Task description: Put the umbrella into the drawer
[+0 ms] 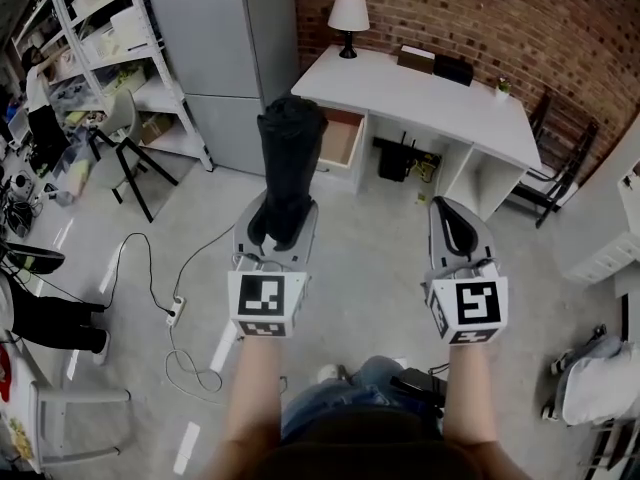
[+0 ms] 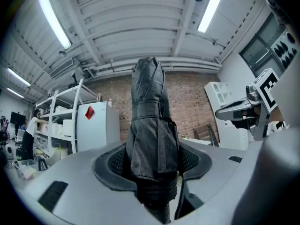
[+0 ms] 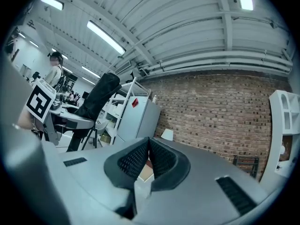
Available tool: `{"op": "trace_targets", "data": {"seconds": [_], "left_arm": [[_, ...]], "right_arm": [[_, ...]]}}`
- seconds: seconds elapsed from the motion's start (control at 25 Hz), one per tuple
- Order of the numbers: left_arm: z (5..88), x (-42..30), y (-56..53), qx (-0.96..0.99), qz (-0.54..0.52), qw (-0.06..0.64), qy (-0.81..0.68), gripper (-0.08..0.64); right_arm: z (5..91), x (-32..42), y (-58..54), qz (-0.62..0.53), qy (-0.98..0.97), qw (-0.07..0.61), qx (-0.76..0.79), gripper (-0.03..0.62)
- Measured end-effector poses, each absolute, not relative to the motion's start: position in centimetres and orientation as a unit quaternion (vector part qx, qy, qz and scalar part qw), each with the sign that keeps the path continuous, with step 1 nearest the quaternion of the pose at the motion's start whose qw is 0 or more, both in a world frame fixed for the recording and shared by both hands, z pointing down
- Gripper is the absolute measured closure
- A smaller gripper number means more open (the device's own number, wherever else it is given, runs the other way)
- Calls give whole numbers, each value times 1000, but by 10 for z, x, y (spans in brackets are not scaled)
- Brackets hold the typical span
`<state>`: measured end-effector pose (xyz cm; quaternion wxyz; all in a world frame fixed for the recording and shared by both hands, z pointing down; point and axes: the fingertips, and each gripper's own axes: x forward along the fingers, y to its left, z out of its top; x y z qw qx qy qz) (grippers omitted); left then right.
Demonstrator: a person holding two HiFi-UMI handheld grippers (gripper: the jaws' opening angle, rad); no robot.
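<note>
A folded black umbrella [image 1: 290, 158] stands out from my left gripper [image 1: 278, 230], whose pads are shut on its lower end. In the left gripper view the umbrella [image 2: 152, 135] fills the middle, clamped between the two black pads. Ahead is a white desk [image 1: 420, 98] with its drawer [image 1: 340, 138] pulled open on the left side; the umbrella's tip overlaps the drawer's edge in the head view. My right gripper [image 1: 460, 230] is held level beside the left one, pads closed together with nothing between them [image 3: 149, 158]. The umbrella [image 3: 98, 95] also shows at the left of the right gripper view.
A lamp [image 1: 348, 13] and dark boxes [image 1: 452, 69] sit on the desk top against a brick wall. A grey cabinet [image 1: 230, 48], white shelves [image 1: 100, 38] and a chair [image 1: 125, 128] stand to the left. A power strip with cable [image 1: 175, 313] lies on the floor.
</note>
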<state>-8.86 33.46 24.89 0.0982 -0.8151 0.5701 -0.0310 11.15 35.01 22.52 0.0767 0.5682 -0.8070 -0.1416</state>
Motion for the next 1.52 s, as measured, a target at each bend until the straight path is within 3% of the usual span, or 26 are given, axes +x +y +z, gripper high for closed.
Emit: {"op": "trace_targets", "data": {"seconds": [0.56, 1.52], "left_arm": [[260, -100, 268, -813, -30, 72, 577, 327], [275, -50, -17, -787, -39, 32, 615, 327]], "right_arm": [[236, 107, 274, -136, -809, 88, 565, 592], [261, 155, -37, -112, -844, 89, 517, 592]]}}
